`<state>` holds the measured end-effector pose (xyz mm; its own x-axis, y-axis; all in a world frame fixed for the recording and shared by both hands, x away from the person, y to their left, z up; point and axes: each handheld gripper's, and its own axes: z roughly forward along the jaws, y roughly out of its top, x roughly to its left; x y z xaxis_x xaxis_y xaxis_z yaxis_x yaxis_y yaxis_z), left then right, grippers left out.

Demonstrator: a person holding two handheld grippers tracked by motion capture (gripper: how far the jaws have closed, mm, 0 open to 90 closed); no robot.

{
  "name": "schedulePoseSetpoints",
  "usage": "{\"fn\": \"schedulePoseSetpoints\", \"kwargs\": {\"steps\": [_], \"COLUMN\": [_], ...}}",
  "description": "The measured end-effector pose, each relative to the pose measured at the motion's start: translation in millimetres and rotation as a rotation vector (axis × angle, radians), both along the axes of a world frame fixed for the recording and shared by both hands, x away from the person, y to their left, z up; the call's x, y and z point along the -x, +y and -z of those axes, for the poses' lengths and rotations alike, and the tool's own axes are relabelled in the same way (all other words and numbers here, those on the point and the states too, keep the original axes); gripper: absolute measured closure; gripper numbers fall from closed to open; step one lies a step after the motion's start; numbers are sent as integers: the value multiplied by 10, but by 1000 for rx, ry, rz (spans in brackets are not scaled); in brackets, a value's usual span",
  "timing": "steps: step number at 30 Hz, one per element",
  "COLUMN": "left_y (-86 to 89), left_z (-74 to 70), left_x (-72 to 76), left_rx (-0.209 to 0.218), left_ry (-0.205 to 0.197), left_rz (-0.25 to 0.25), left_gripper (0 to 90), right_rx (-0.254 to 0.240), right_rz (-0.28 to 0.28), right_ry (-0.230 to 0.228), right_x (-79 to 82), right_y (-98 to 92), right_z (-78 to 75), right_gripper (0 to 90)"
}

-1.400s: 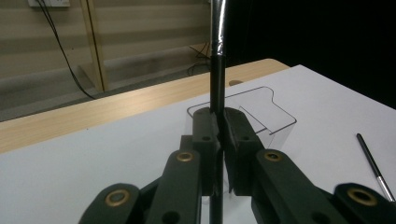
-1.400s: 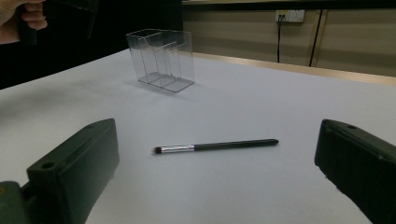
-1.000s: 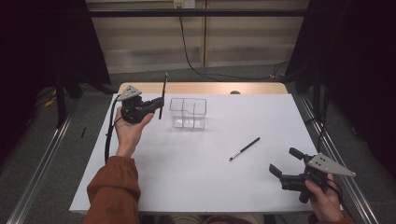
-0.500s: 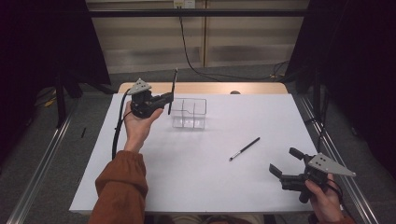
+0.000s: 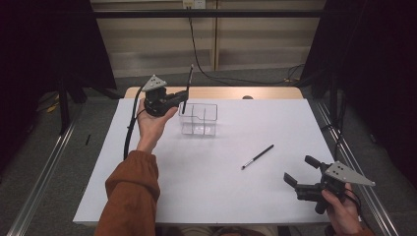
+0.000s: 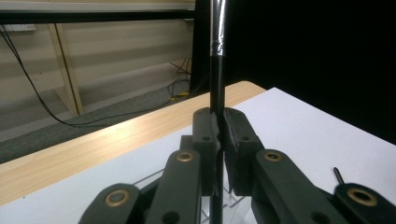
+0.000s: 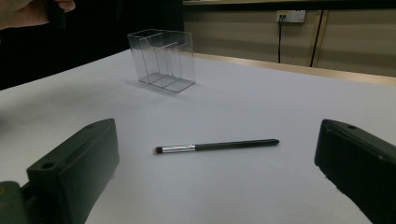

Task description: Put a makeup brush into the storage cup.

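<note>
White paper covers the counter (image 5: 147, 196). I see my left gripper (image 5: 184, 96) clamped on an upright black brush (image 5: 188, 83), just above the clear organizer (image 5: 199, 120). My right gripper (image 5: 301, 171) stands apart, a second brush (image 7: 217, 146) lying ahead of it.

The clear divided organizer (image 5: 198, 119) was the only upright obstacle on the white table (image 5: 206, 196), standing near its far edge. The left gripper (image 5: 183, 97), clamped on a thin black brush (image 5: 188, 86), hung just over the organizer's left rim. A second brush (image 5: 257, 157) lay flat mid-table, with bare surface all round it. The right gripper (image 5: 301, 171), jaws wide, faced that brush unobstructed.
</note>
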<state>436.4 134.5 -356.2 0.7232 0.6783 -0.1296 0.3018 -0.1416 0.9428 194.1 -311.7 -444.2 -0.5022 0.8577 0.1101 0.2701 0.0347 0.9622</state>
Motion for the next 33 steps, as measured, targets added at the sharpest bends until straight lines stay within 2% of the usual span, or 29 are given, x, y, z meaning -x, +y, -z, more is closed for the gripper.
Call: {"fn": "schedulePoseSetpoints", "kwargs": {"steps": [2,7,11,15,16,17,26,33], "left_y": [-17,-34,-65,-97,-106,-110,-81,-118], "left_z": [2,-4,-2,-19,-16,-5,201,277], "left_x": [-30,-107,-156,-164,-168,-178,-298,-303], "left_rx": [8,-1,-26,12,4,-10,-38,-59], "left_ry": [3,1,-2,-12,-17,-22,32,34], "left_rz": [-3,-17,-27,-9,-15,-19,-39,-31], "left_gripper": [841,841,841,841,841,841,841,841], "right_rx": [0,0,-1,4,6,0,7,4], "right_rz": [-1,-2,-4,-7,-6,-3,-7,-5], "right_ry": [0,0,1,-3,-2,0,-2,1], "right_x": [2,2,2,3,2,3,11,13], "right_y": [1,0,1,-3,-5,-1,-13,-11], "right_z": [1,0,1,2,3,1,2,3], "right_gripper": [0,0,0,0,0,0,0,0]}}
